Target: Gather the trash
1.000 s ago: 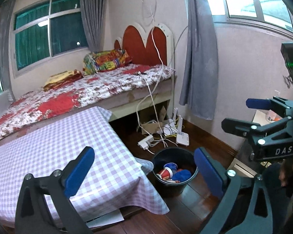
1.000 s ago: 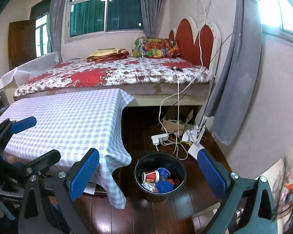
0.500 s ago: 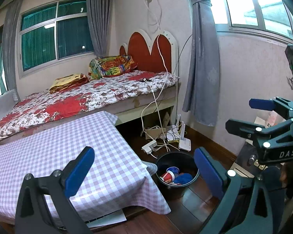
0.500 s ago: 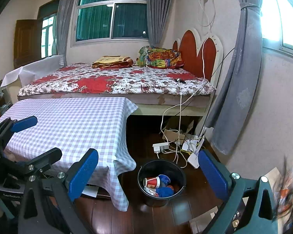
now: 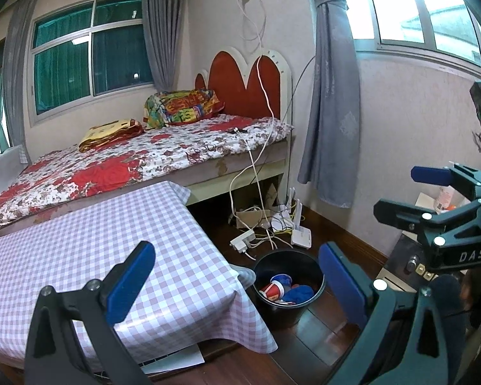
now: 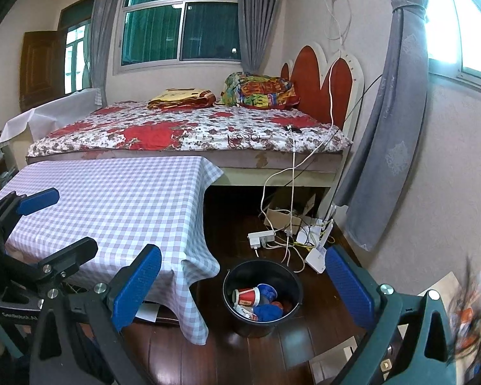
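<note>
With both my left fingers (image 5: pixel 234 285) and right fingers (image 6: pixel 240 285) spread wide and empty, the trash — light, crushable paper cups (image 6: pixel 247 295) — sits in the black bin (image 6: pixel 263 272) on the floor ahead, best pinched gently at a rim.

the bucket (image 6: pixel 263 301) wall hides the lower trash; only a red cup (image 6: pixel 247 295) and blue pieces show. clutter at the right wrist view's right edge (image 6: pixel 471 314) is blurred. the checked cloth hides the surface (image 5: pixel 89 240) underneath.
</note>
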Demonstrator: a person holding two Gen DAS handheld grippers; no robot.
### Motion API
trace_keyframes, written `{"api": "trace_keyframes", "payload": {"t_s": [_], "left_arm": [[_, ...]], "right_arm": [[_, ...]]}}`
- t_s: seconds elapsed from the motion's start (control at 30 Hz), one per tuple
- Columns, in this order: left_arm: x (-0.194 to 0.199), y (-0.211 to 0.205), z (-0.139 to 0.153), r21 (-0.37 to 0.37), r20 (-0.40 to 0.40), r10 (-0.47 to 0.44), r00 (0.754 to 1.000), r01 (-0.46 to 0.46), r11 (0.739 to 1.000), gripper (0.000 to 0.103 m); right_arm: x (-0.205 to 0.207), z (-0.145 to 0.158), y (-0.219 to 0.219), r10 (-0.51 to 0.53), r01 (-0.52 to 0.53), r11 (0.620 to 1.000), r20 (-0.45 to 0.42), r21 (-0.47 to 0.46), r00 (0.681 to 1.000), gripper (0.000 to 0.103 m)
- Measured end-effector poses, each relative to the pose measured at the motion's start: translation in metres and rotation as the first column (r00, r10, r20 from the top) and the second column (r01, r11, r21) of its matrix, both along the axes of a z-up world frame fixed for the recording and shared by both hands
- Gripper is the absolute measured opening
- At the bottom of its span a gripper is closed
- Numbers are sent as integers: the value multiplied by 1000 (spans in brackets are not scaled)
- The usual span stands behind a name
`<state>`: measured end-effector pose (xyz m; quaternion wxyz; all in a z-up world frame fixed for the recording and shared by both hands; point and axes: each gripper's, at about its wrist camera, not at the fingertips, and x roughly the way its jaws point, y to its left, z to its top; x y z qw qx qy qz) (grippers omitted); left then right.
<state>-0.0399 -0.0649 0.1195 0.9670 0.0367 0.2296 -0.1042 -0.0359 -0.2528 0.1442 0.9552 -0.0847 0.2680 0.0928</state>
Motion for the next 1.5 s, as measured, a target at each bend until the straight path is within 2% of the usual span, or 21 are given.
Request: {"api": "trace_keyframes", "payload": {"t_s": [1.5], "left_arm": [[-1,4,-8,-8,-16,-4,1000,4,1000,103]], "right_arm": [[0,-9,-3,-4,4,1000,-14,-22,1000,103]]}}
